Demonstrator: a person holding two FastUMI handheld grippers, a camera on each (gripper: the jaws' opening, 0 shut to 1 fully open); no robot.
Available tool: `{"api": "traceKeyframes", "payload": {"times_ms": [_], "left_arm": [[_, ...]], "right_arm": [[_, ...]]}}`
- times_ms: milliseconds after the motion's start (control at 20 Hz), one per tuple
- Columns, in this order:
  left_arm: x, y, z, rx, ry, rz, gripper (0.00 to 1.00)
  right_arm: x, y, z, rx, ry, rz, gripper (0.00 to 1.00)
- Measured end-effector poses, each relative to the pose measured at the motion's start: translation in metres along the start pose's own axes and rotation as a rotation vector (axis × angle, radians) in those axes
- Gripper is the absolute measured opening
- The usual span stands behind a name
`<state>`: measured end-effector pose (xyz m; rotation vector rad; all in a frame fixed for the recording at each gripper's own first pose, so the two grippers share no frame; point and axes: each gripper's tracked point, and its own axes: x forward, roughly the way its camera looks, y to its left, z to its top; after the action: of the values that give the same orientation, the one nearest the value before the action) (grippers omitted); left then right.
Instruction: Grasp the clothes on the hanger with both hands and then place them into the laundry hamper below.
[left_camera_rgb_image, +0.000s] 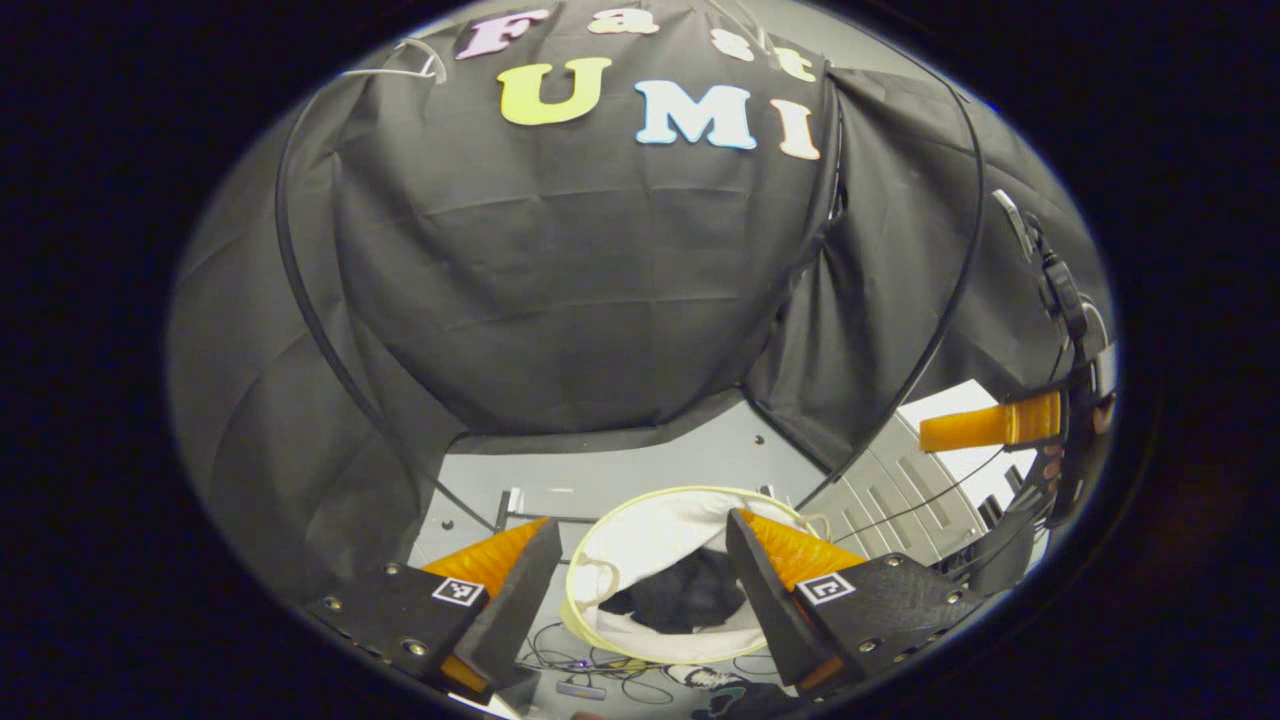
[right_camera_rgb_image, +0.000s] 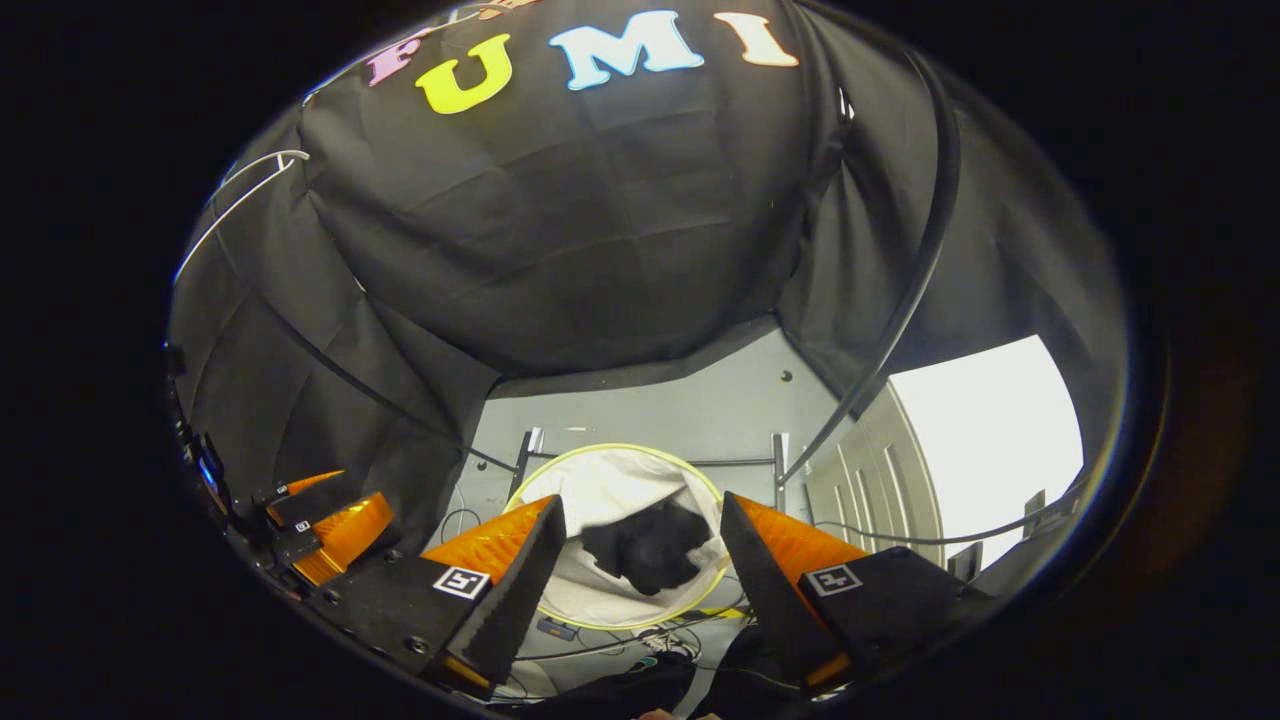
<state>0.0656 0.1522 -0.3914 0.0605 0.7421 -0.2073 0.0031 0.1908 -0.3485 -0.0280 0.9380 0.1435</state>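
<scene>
The clothes (left_camera_rgb_image: 690, 592) were down inside the hamper (left_camera_rgb_image: 610, 545). They lay in a dark, soft heap at the bottom, all bunched up. In the left gripper view the heap ran a little longer from side to side. In the right gripper view the clothes (right_camera_rgb_image: 650, 548) looked more like a round lump, so I could not tell which way they really pointed.

The hamper (right_camera_rgb_image: 610, 480) was round, like a tube made of thin white cloth. Its open top had a pale yellow rim, and the mouth faced up toward both grippers. The cloth sides looked floppy and a bit wrinkled. It stood on a flat grey floor (left_camera_rgb_image: 650, 460), with thin wires (left_camera_rgb_image: 600, 665) lying on the floor near it.

The left gripper (left_camera_rgb_image: 640, 585) hung above the hamper with its two fingers spread wide apart, holding nothing. The right gripper (right_camera_rgb_image: 640, 575) was above the hamper too, with its fingers also spread wide and nothing between them. The fingers looked like flat wedges with ridged sides.

High up on the left, a thin white wire hanger (right_camera_rgb_image: 240, 190) hung bare against the black cloth wall (left_camera_rgb_image: 600, 280). The cloth had soft folds in it.
</scene>
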Motion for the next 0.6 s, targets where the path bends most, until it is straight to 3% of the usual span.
{"api": "traceKeyframes", "payload": {"times_ms": [100, 150, 600], "left_arm": [[-0.016, -0.002, 0.004, 0.009, -0.022, 0.004, 0.97], [-0.025, -0.003, 0.007, 0.013, -0.035, 0.009, 0.97], [-0.106, -0.024, 0.083, 0.017, -0.169, 0.142, 0.96]], "right_arm": [[-0.017, -0.007, 0.013, -0.017, -0.048, -0.023, 0.93], [-0.023, -0.012, 0.019, -0.021, -0.075, -0.034, 0.98], [-0.077, -0.062, 0.063, -0.012, -0.264, -0.054, 0.99]]}}
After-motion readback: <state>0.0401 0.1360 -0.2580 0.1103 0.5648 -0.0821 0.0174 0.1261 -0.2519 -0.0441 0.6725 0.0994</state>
